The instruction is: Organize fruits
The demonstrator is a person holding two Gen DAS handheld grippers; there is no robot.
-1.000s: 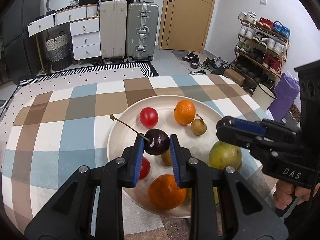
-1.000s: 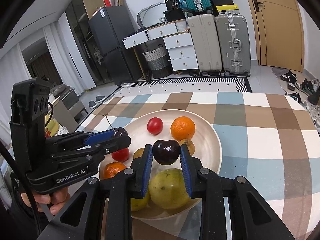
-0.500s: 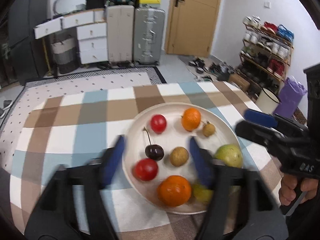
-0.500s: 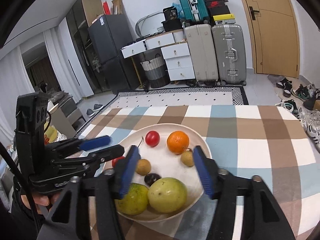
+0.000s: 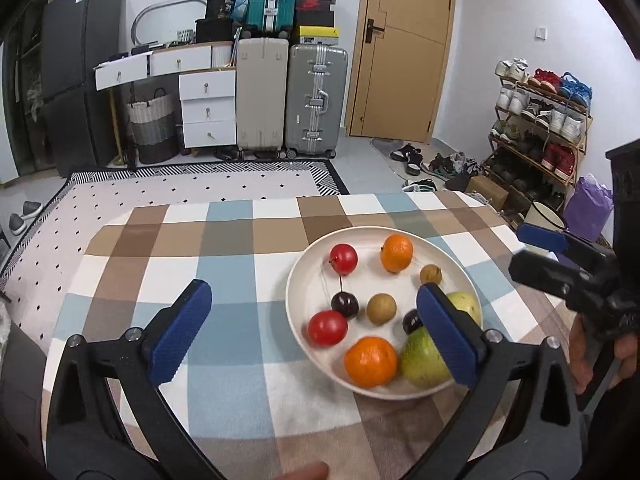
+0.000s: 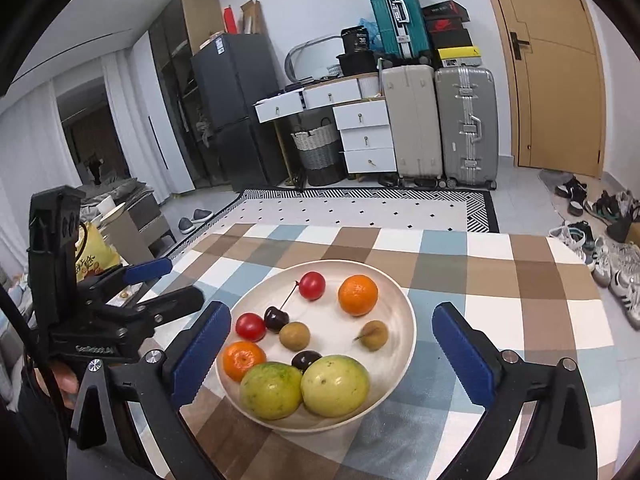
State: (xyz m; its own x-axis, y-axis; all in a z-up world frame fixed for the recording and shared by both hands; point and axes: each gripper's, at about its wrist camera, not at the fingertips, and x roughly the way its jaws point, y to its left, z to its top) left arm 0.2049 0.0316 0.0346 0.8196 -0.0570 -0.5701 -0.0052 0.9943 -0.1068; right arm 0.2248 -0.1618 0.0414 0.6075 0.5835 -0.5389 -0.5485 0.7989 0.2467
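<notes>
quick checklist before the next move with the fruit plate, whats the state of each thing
1. Left hand-held gripper open and holding nothing: ok.
2. Right hand-held gripper open and holding nothing: ok.
3. All fruit in view inside the plate, none on the checked tablecloth: ok.
4. Stemmed cherry resting free of both sets of fingers: ok.
5. Second cherry reachable: not ok, wedged behind the two green fruits.
6. Whether any fruit is left off the plate outside both views: cannot tell.
</notes>
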